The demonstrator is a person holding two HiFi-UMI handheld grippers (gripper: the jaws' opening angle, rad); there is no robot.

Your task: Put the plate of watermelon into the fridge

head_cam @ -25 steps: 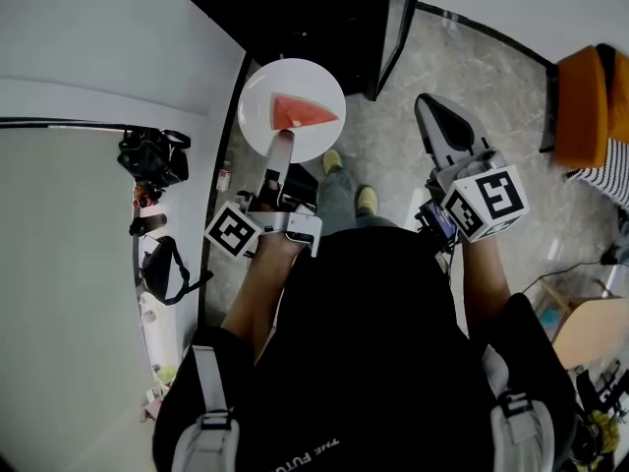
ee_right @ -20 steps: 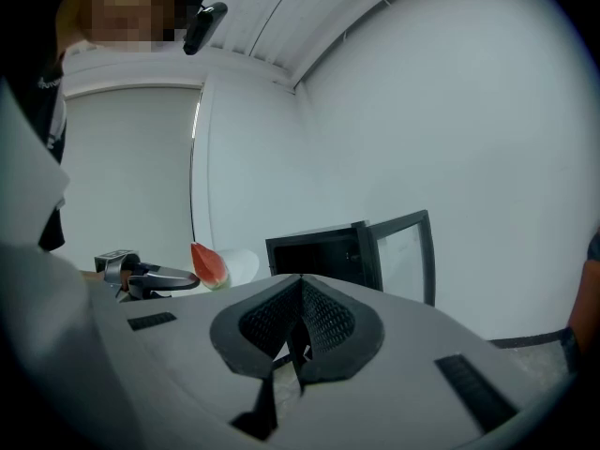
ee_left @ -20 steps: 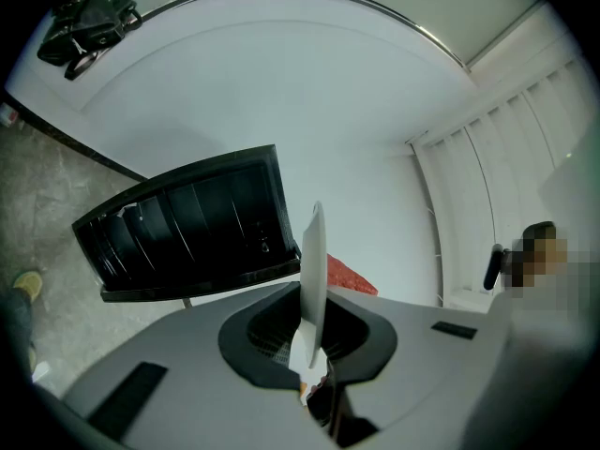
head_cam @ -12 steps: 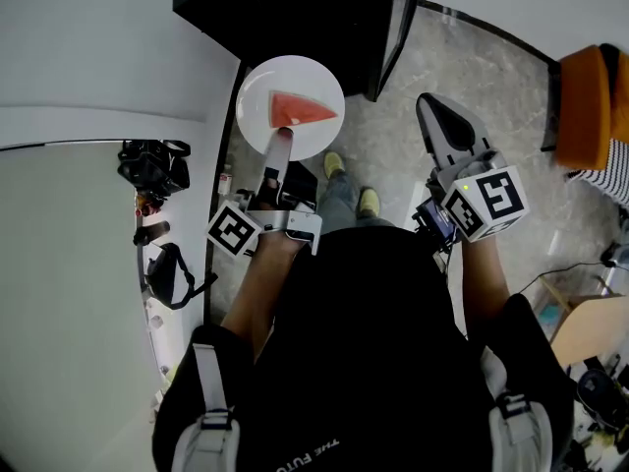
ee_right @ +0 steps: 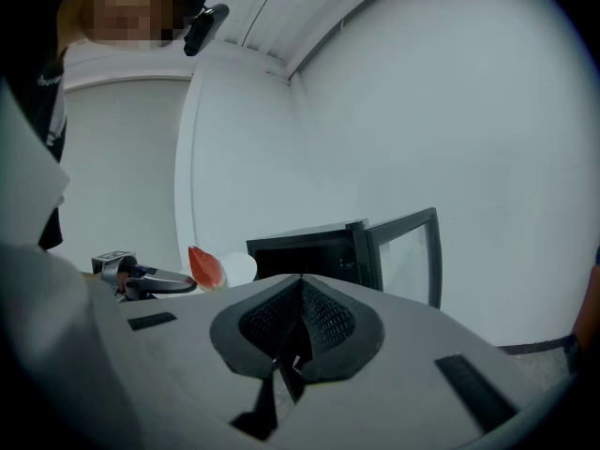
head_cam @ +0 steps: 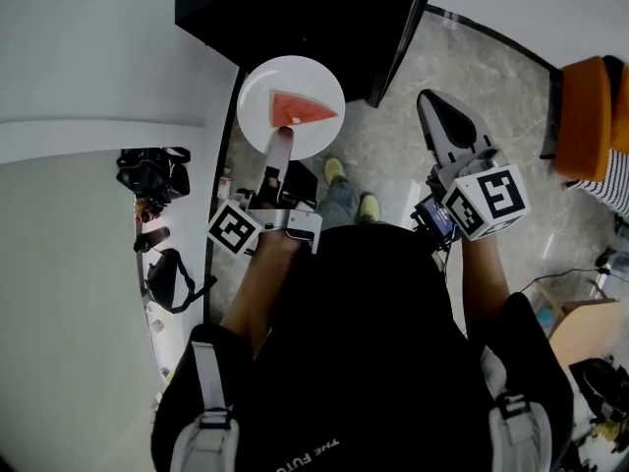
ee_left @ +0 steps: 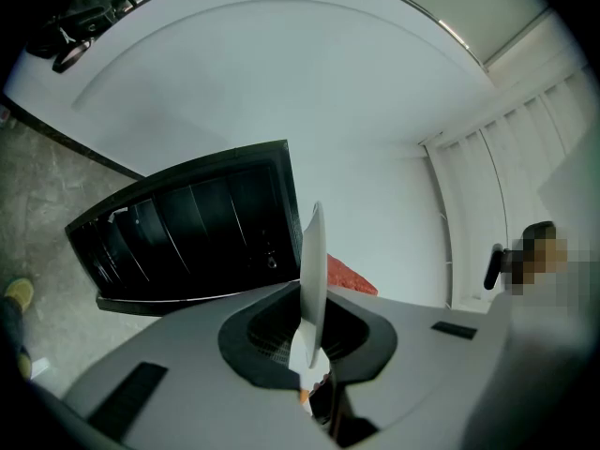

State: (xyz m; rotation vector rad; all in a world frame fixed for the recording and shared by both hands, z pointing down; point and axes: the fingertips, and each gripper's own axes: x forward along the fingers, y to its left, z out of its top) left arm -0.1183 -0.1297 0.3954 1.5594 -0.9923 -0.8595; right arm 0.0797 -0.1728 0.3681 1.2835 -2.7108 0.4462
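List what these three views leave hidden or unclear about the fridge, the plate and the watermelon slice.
Fridge inside: head view, all dark, its top cut off by the frame edge.
Watermelon slice: left gripper view, mostly behind the edge-on plate.
Dark items at the left: head view, too small to name.

The left tool [head_cam: 282,141], left of centre, clamps the near rim of a white plate [head_cam: 265,91] in the upper centre of the frame. A red watermelon wedge [head_cam: 303,109] lies on the plate. Directly above it, at the top edge, stands the black fridge [head_cam: 285,8] with its door [head_cam: 401,37] swung open. The right tool [head_cam: 437,116], right of centre, hangs over the grey floor [head_cam: 491,67], jaws together and empty.
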